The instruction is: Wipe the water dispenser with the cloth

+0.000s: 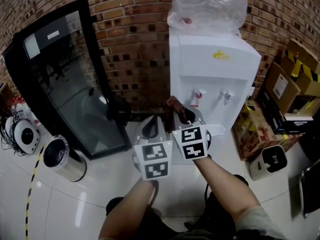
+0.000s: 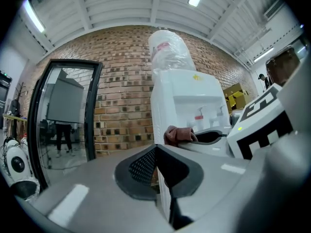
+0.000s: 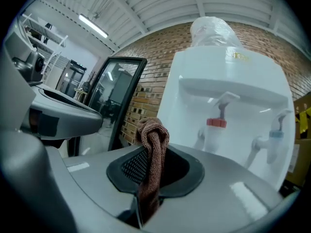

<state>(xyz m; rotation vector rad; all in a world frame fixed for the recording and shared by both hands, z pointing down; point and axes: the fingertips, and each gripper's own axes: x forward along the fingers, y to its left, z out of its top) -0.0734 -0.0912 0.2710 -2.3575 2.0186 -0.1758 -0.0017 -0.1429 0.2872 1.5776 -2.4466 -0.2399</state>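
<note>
Level before the dispenser [image 1: 212, 69], right tool [image 1: 184, 117] clamps the cloth [image 3: 154, 144], left tool [image 1: 151, 127] clenched empty.

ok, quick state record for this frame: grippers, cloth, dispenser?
right gripper: shut on the brown cloth, which sticks up past the jaws
left gripper: shut, nothing between the jaws
water dispenser: white, against the brick wall, just ahead of both grippers
taps: red tap, blue tap
wiping: no cloth contact seen yet
</note>
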